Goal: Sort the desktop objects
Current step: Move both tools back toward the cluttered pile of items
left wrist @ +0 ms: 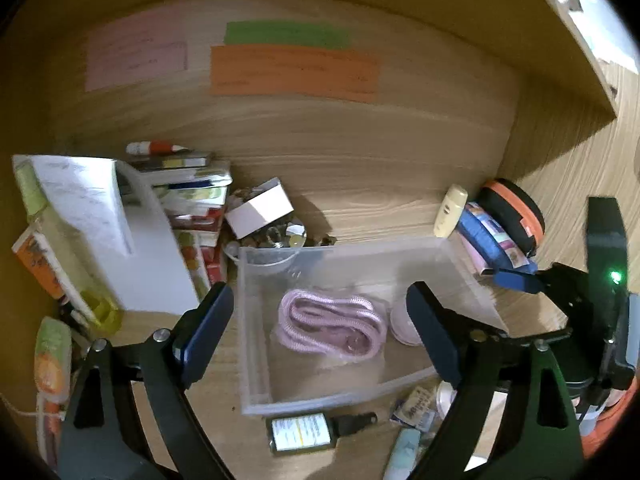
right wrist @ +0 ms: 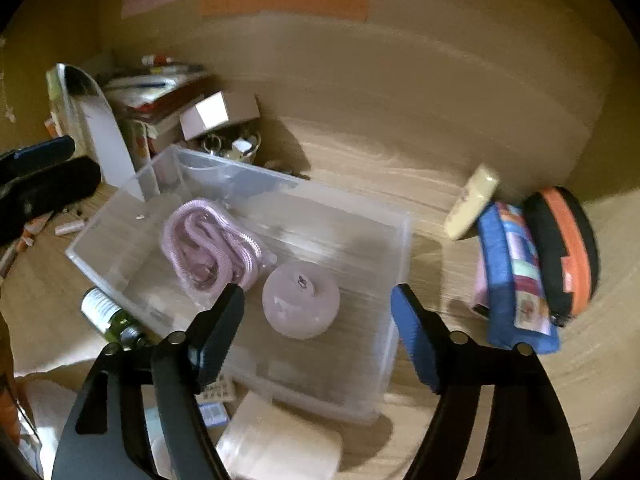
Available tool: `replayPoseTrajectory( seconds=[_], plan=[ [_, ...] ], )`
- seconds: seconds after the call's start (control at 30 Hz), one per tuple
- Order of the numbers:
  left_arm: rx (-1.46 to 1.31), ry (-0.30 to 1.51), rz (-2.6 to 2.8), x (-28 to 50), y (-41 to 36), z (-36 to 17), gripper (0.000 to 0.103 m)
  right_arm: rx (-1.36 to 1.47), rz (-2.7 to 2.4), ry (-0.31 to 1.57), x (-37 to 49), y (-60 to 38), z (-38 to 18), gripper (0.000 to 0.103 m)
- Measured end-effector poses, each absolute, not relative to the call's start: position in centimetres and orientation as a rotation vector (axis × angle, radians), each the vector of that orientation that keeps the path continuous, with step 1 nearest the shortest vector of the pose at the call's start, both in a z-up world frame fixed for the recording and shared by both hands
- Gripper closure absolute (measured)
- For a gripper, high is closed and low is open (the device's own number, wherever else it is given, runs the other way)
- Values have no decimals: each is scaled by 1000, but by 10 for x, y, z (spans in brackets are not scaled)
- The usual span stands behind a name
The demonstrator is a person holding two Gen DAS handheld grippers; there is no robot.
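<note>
Your clear plastic bin (left wrist: 256,320) sits on the wooden desk (left wrist: 360,184) in the middle of the clutter, and inside it lie a coiled pink cord in a clear bag (left wrist: 332,326) toward the left and a round pale pink object (right wrist: 301,300) just to its right (what that round thing is, you can't tell through the blur). Your left gripper (left wrist: 320,328) hangs over the bin, jaws spread wide with nothing between them; your right gripper (right wrist: 318,332) is likewise released and empty above the bin's near right part. In the left view the right finger hides most of the pink round object.

Just off the bin's near edge lie a small dark bottle with a white label (left wrist: 302,432) and some packets, cut off by the frame. Far left, a stack of books (left wrist: 196,196) and a white box (left wrist: 260,208) crowd the bin's corner. To the right, a cream bottle (right wrist: 474,202), a blue pouch (right wrist: 516,276) and an orange-and-black case (right wrist: 564,248) lean together. Open desk remains behind the bin.
</note>
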State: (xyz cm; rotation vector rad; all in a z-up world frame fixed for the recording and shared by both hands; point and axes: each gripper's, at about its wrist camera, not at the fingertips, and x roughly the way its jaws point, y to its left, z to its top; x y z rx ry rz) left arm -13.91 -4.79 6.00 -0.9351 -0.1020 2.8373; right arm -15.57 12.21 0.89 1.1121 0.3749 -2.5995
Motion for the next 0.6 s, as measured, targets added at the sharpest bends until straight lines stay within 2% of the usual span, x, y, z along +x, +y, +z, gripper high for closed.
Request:
replayPoseTrajectory(
  seconds=[0.2,0.6],
  plan=[
    [-944,-52,2894,-108,-54,67,8,1017,-2640,364,-123,137,23,23],
    [-1087,-4,2895,-37,-66,40,8,991,-2617,320,-78,147,7,21]
  ],
)
